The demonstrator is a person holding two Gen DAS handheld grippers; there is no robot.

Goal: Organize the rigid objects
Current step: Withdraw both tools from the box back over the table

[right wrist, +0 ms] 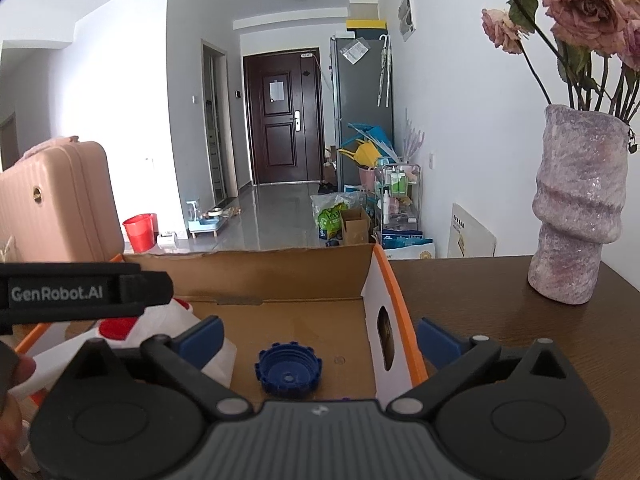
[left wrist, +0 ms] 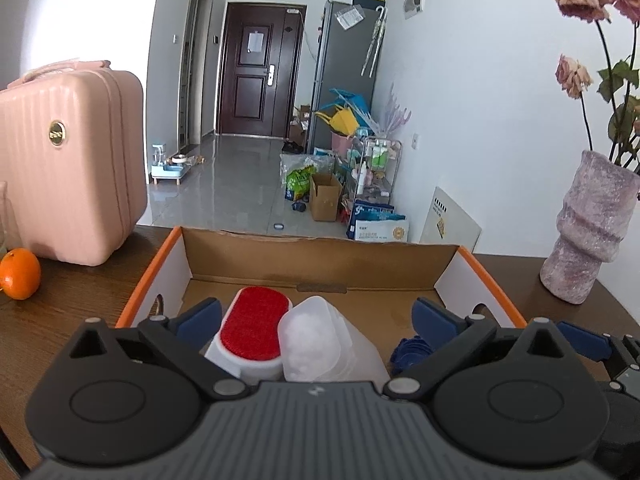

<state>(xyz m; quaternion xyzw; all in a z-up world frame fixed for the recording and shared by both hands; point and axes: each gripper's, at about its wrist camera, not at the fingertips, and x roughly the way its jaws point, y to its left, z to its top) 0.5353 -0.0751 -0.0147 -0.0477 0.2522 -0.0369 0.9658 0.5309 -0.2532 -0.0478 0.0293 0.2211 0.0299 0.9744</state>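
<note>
Both grippers stand spread wide with nothing pinched. Low in the left wrist view, the left gripper (left wrist: 316,314) hangs over the near part of an open cardboard box (left wrist: 320,256) with orange-edged white side walls, its blue fingers (left wrist: 200,316) far apart. Between them, at lower centre of the frame, lie a white brush with a red bristle face (left wrist: 256,322) and, just beside it on the right and touching it, a translucent plastic container (left wrist: 312,340); neither finger presses on them. At lower right of that view part of a blue ridged cap (left wrist: 408,350) shows behind the gripper's linkage.

In the right wrist view, the right gripper (right wrist: 320,338) straddles the box's right wall (right wrist: 394,320): its left finger sits inside the box, its right finger outside over the dark wooden surface (right wrist: 480,292). The blue cap lies on the box floor at lower centre, open side up, apart from both fingers. At left of this frame a black strap marked GenRobot.AI (right wrist: 76,290) crosses in front of the brush and container, and part of a hand (right wrist: 18,368) shows at the left edge.

Farther out, a pink case (left wrist: 68,160) stands on the surface at left of the left wrist view with an orange (left wrist: 20,274) beside it at the left edge, and a mottled pink vase (right wrist: 580,208) of dried roses stands at right in both frames.
</note>
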